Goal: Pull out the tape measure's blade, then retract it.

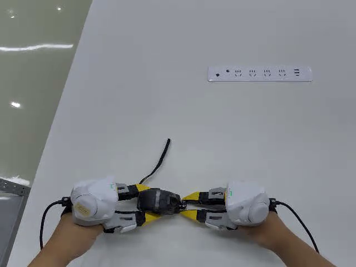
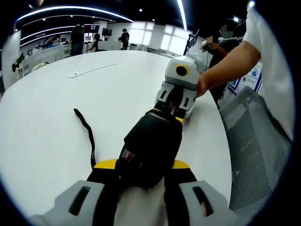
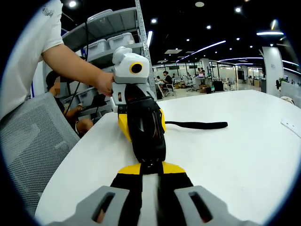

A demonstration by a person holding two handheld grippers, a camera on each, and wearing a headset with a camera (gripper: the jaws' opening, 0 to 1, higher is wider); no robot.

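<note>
Head view: the left gripper (image 1: 148, 202) clamps the tape measure (image 1: 161, 200), and the right gripper (image 1: 188, 204) meets its nose.

Left gripper view: the case sits gripped between the jaws.

Right gripper view: the jaws are almost pressed together, seemingly pinching the blade tip (image 3: 149, 165). No blade looks drawn, so both steps remain.

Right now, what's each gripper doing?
Left gripper: shut on the tape measure.
Right gripper: shut on the blade tip at the tape measure's mouth.

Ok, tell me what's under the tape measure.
Under the tape measure is the white table, with the black strap trailing away across it. The left gripper clamps its sides. The case hides its underside, so whether it rests on the table cannot be told.
</note>
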